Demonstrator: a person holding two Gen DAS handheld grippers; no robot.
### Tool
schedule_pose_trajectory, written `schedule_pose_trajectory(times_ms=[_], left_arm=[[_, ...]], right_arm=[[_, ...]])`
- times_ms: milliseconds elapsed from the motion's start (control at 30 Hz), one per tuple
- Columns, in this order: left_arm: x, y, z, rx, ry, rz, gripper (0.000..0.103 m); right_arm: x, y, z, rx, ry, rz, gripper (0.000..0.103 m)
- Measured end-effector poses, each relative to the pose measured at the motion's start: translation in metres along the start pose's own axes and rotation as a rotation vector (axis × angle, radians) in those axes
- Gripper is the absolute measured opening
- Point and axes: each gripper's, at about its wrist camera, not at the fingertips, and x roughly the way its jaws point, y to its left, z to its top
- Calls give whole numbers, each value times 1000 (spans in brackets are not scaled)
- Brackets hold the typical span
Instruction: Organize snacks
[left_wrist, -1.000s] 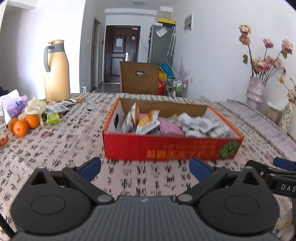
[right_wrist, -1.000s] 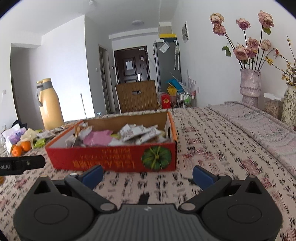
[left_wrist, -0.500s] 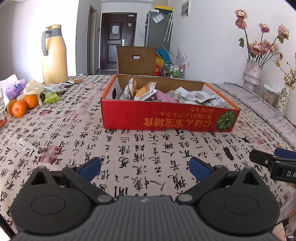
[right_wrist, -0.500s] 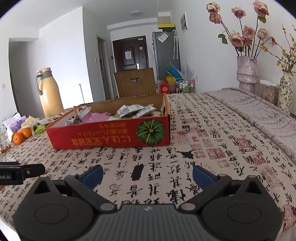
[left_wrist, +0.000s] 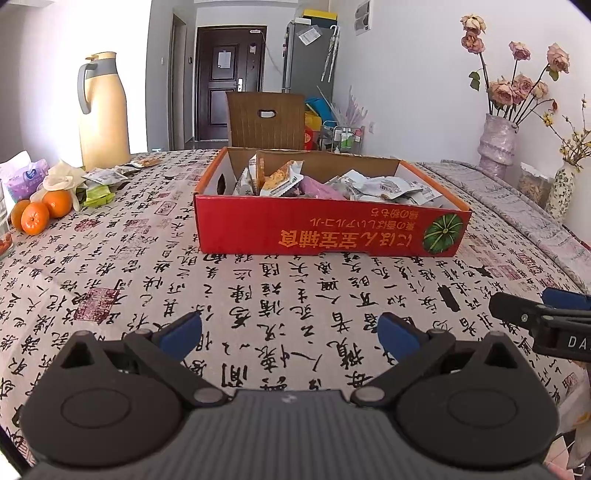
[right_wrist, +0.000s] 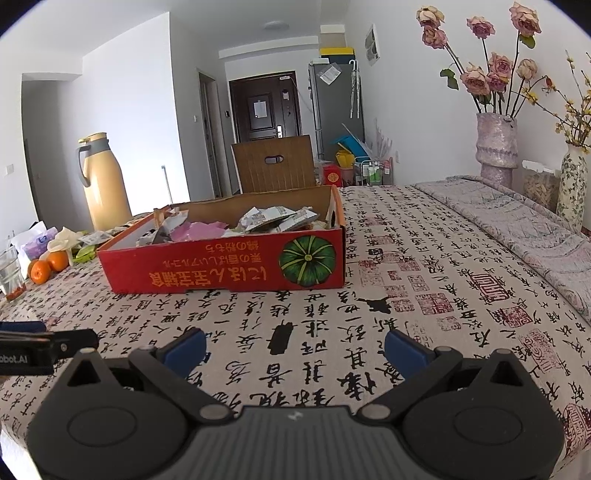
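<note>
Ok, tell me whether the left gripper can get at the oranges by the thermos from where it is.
Probably yes. The left gripper is open and holds nothing, and only bare tablecloth lies between it and the oranges, far off to its left.

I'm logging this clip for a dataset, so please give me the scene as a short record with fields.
surface: table under a calligraphy-print cloth
container: red cardboard box, open top, holding loose snack packets
loose snacks: a few packets on the cloth near the yellow thermos
fruit: oranges at the left edge
left gripper: jaws open, empty, short of the box
right gripper: jaws open, empty, short of the box
</note>
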Motion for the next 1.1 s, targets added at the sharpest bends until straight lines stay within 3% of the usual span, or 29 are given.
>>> schedule_pose_trajectory(times_ms=[1100], left_arm=[[0,-2,-2,2,-2,-3,103]], right_arm=[[-1,2,-1,-6,3,3,103]])
